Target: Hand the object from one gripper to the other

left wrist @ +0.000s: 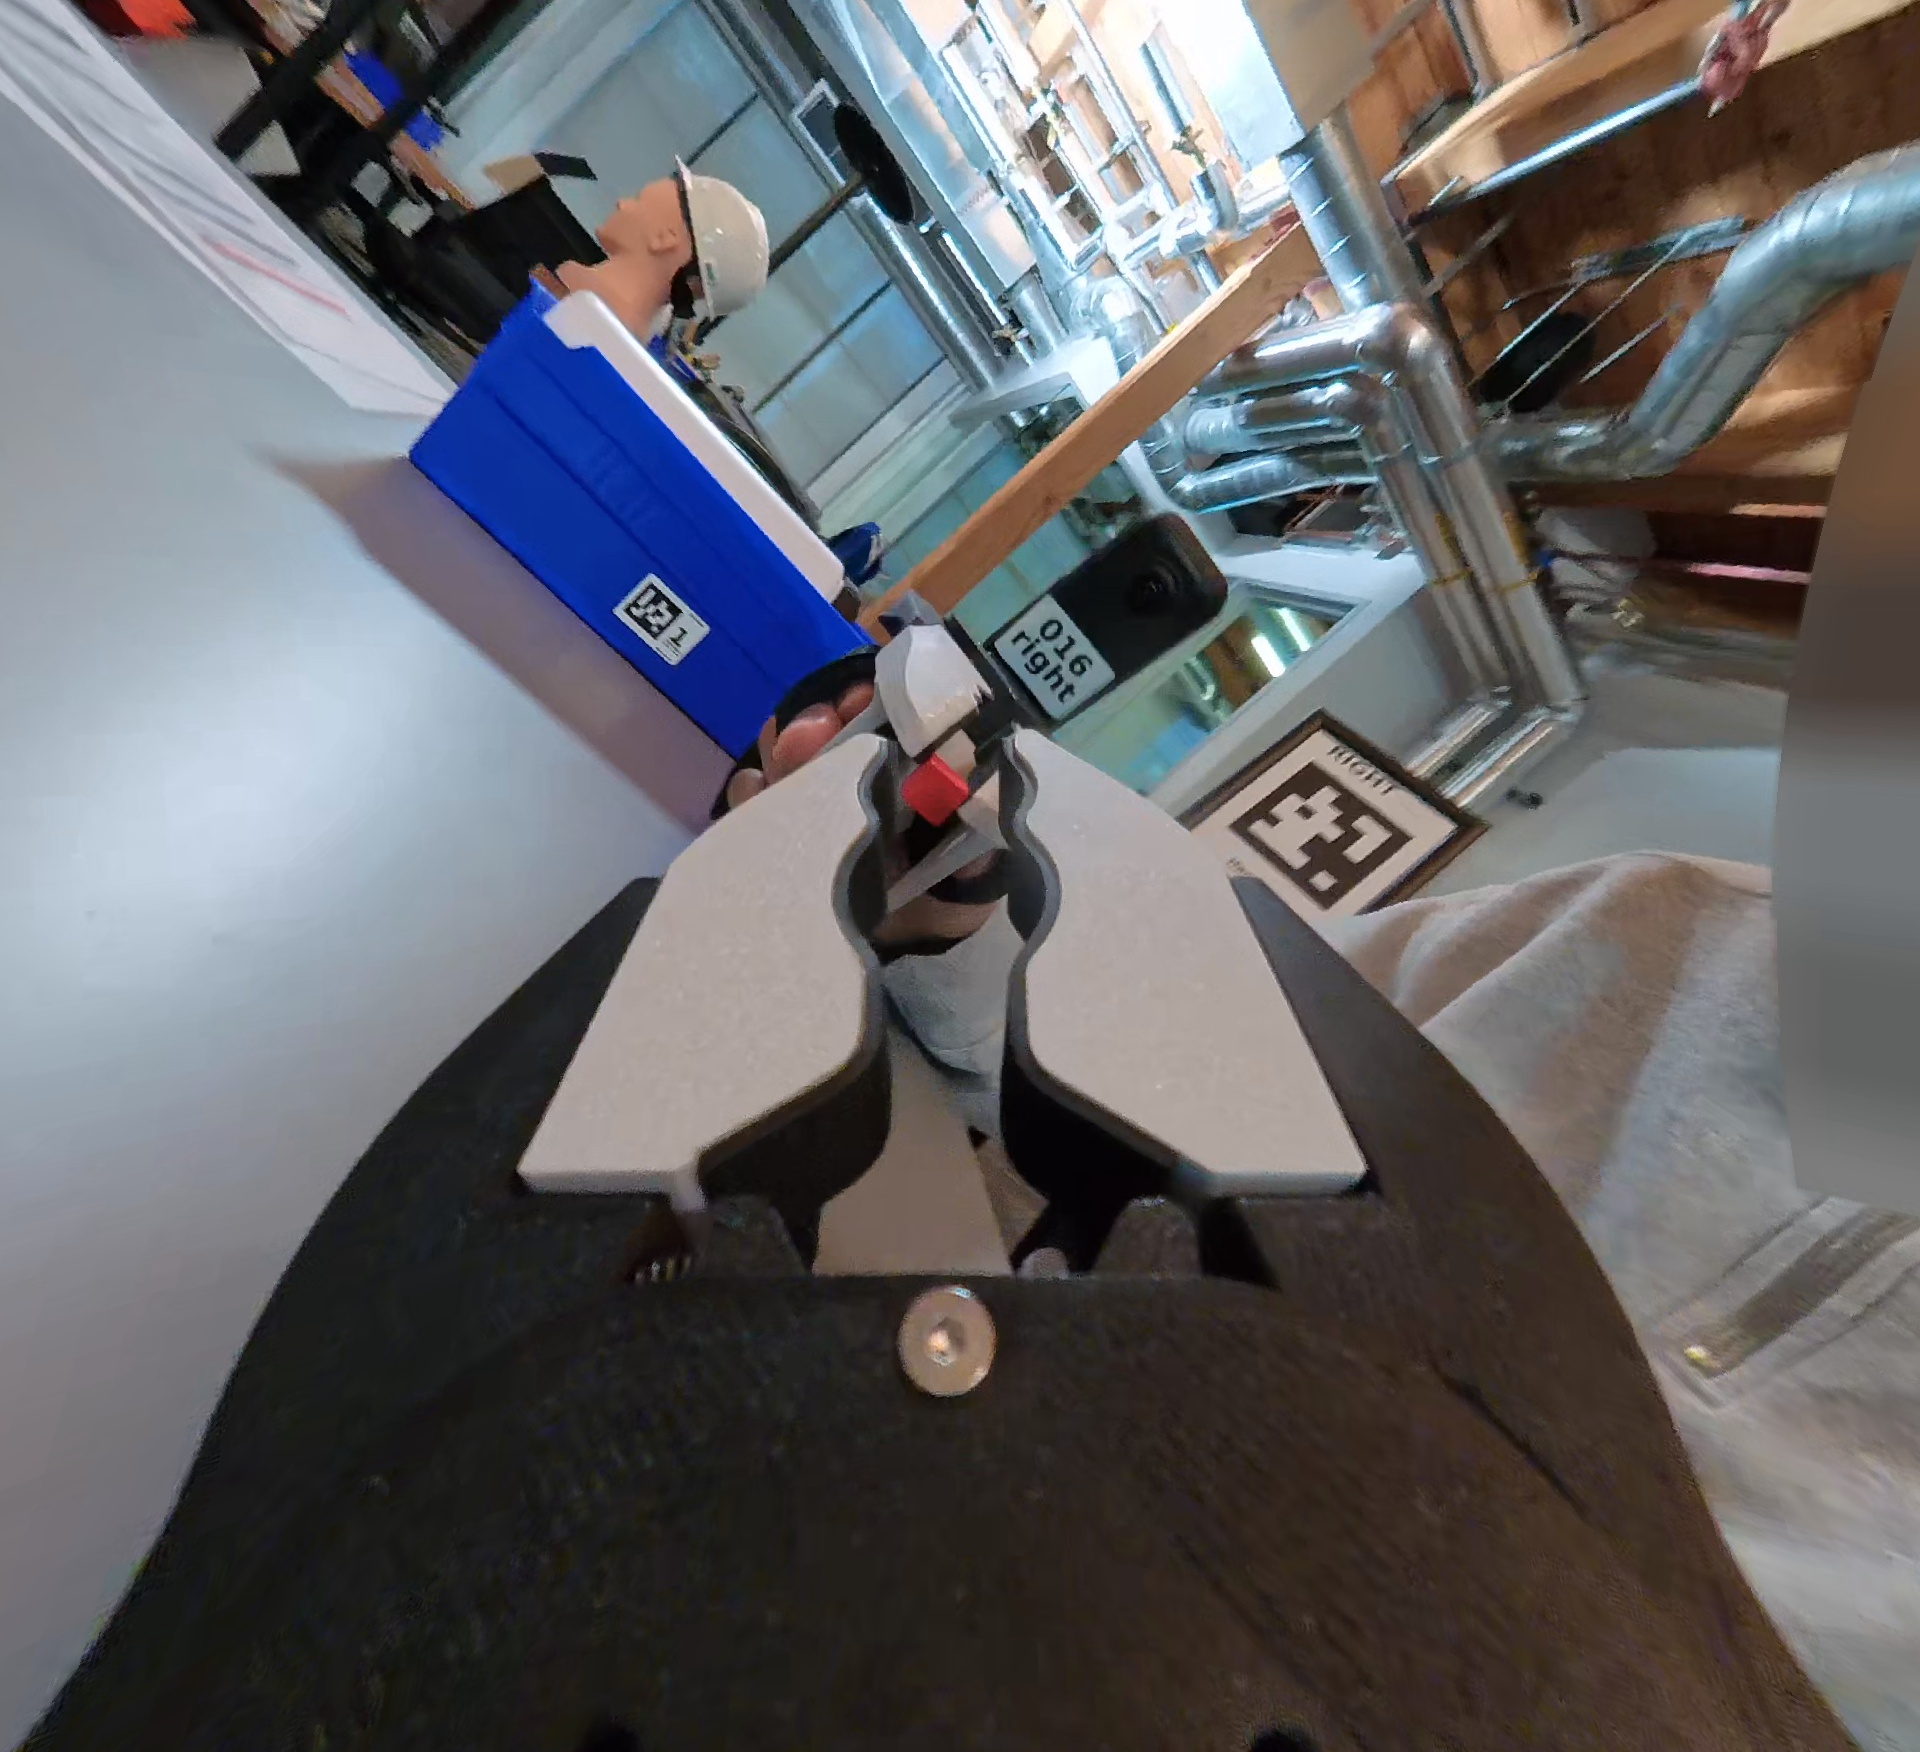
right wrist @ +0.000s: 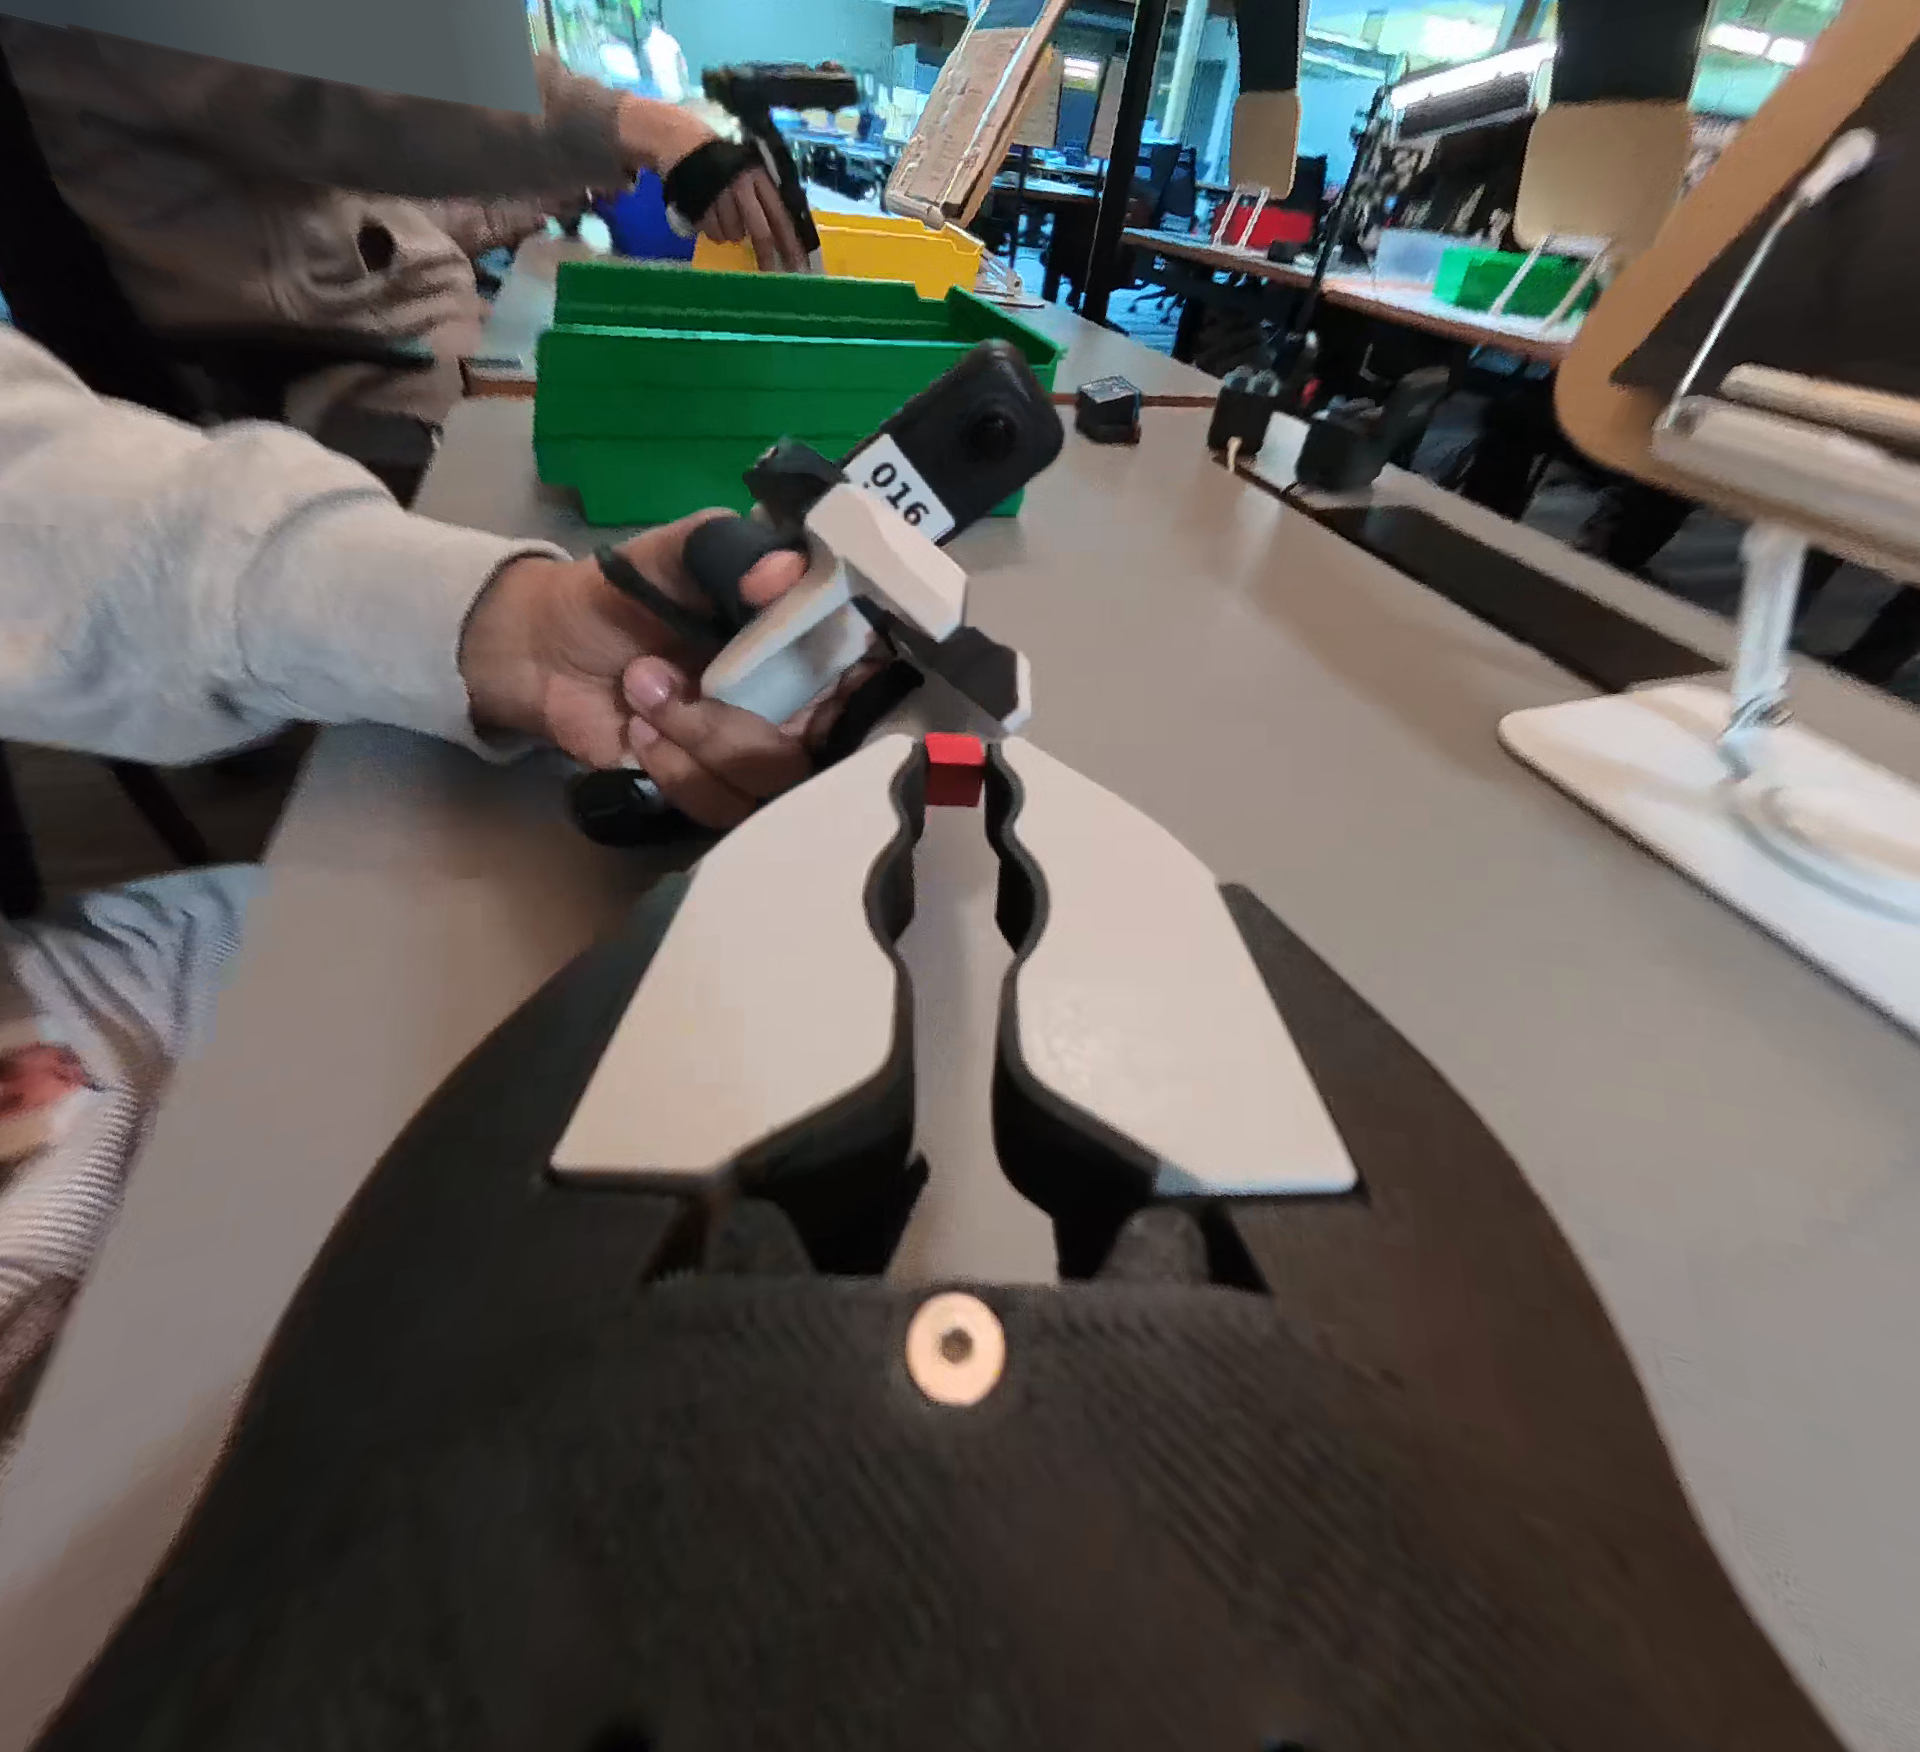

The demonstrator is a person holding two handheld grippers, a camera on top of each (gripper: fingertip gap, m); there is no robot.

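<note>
A small red cube (right wrist: 954, 770) sits pinched between the fingertips of my right gripper (right wrist: 956, 757), held above the grey table (right wrist: 1299, 715). In the left wrist view the cube (left wrist: 932, 788) shows between the right gripper's upper white finger (left wrist: 928, 686) and its lower grey finger. My left gripper (left wrist: 954, 752) is open, its tips on either side of the cube with gaps showing. In the right wrist view the left gripper (right wrist: 1003, 700) comes in from the upper left, held by a hand (right wrist: 623, 653), its tip just above the cube.
A blue bin (left wrist: 623, 507) and a framed marker board (left wrist: 1340, 829) lie beyond the left gripper. A green bin (right wrist: 727, 383) and a yellow bin (right wrist: 894, 248) stand at the back of the table. A white stand (right wrist: 1714, 767) is at the right. Another person's gloved hand (right wrist: 727, 185) works behind. My left and right fingertips are right by each other.
</note>
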